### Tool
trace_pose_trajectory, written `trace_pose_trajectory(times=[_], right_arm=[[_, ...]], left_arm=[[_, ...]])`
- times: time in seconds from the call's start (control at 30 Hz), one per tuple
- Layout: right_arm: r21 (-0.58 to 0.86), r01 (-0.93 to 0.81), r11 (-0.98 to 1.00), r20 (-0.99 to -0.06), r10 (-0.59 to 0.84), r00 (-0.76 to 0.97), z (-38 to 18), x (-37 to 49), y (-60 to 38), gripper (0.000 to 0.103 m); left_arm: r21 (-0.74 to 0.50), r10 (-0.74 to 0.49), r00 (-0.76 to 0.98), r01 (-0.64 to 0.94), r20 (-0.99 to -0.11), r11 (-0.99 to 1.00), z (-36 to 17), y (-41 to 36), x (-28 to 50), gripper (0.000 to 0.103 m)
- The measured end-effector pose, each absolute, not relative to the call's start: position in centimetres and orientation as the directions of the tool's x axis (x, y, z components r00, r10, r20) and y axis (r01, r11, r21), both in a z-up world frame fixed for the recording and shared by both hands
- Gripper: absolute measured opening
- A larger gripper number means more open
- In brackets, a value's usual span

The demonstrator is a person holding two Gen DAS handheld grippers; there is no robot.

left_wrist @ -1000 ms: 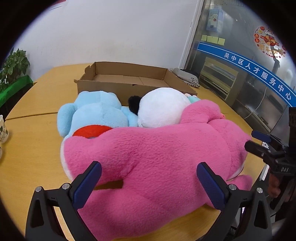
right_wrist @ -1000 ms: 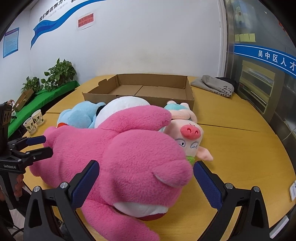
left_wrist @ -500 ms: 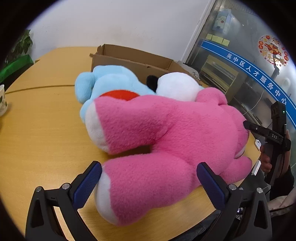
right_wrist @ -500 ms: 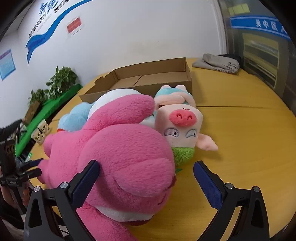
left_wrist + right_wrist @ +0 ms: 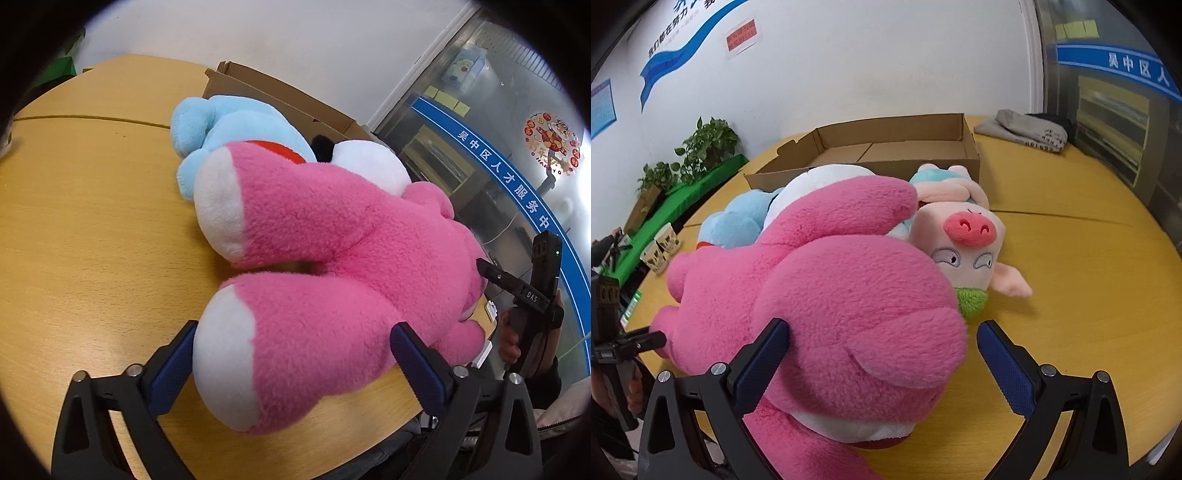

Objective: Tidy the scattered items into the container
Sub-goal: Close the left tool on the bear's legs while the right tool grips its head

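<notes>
A big pink plush bear [image 5: 332, 258] lies on the wooden table [image 5: 92, 221]. My left gripper [image 5: 295, 365] is open, its jaws on either side of one white-soled pink foot. My right gripper [image 5: 882, 354] is open around the bear's head [image 5: 849, 306]. Behind the bear lie a light blue plush [image 5: 229, 136], a white plush [image 5: 369, 162] and a square pig plush [image 5: 960, 243]. The open cardboard box [image 5: 894, 147] stands behind them and looks empty. The right gripper also shows at the right of the left wrist view [image 5: 517, 291].
Paper cups [image 5: 661, 247] and green plants [image 5: 701, 147] stand at the table's left side. A folded grey cloth [image 5: 1027, 129] lies at the back right. A glass partition is on the right.
Both grippers have moved in closer to the pink bear. The left one swung round to its feet, the right one closed in on its head. The toys have not moved.
</notes>
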State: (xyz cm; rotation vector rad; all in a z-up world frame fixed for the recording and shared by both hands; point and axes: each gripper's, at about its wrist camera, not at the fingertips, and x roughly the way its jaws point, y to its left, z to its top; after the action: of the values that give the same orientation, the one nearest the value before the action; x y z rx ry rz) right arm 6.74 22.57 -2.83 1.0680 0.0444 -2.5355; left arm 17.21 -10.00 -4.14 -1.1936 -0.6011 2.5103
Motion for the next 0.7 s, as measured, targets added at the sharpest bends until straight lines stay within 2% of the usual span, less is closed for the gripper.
trace_pose_trajectory(times=[0.33, 0.5, 0.6, 0.67, 0.7], right_arm=[[0.147, 0.363, -0.92, -0.722, -0.351, -0.596, -4.1, 6.0, 21.7, 0.103], [0.126, 0.393, -0.911, -0.708, -0.36, -0.607, -3.7, 6.5, 21.2, 0.085], [0.138, 0.4, -0.906, -0.692, -0.377, -0.615, -3.3, 7.1, 21.7, 0.071], [0.158, 0.402, -0.902, -0.677, -0.396, -0.621, -2.8, 7.5, 22.3, 0.057], [0.17, 0.404, -0.899, -0.667, -0.407, -0.624, -2.4, 7.8, 22.6, 0.054]], left_arm=[[-0.502, 0.437, -0.595, -0.065, -0.674, -0.862, -4.3, -10.1, 17.1, 0.073], [-0.484, 0.425, -0.605, -0.073, -0.674, -0.872, -3.8, -10.0, 17.5, 0.063], [-0.481, 0.417, -0.611, -0.067, -0.673, -0.874, -3.4, -10.0, 17.8, 0.055], [-0.473, 0.406, -0.615, -0.06, -0.676, -0.879, -2.9, -9.9, 18.0, 0.049], [-0.469, 0.4, -0.618, -0.057, -0.677, -0.881, -2.7, -9.8, 18.1, 0.047]])
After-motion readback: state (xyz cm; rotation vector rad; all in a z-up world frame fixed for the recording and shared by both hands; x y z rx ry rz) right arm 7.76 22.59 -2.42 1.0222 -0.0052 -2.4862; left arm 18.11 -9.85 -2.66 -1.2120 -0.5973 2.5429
